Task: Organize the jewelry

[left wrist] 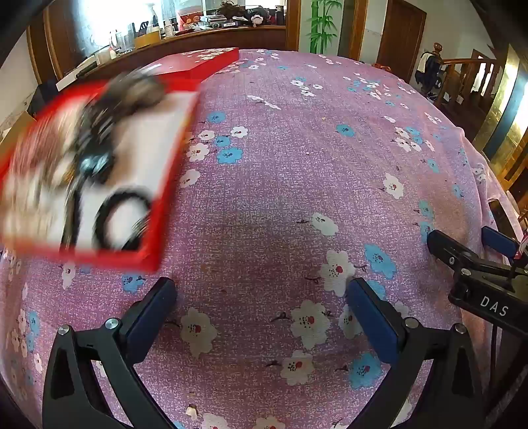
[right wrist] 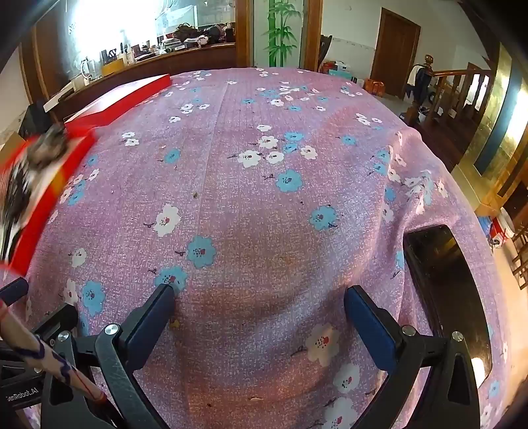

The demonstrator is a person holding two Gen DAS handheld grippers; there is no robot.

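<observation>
Red tray (left wrist: pixel 158 211) of blurred jewelry (left wrist: pixel 95 145) on the floral-clothed table (left wrist: pixel 297 165), lid (left wrist: pixel 201 66) behind. Left gripper (left wrist: pixel 260 297) and right gripper (right wrist: pixel 259 300): jaws wide apart, empty. Phone (right wrist: pixel 445 283) at right.

Daylight floods in from a blown-out window (left wrist: pixel 109 19) at the far left. The red box (left wrist: pixel 155 231) at the tablecloth's (left wrist: pixel 297 165) left edge is smeared with blur. Fisheye curvature bends every edge; soft shadows sit nearest the cameras.
</observation>
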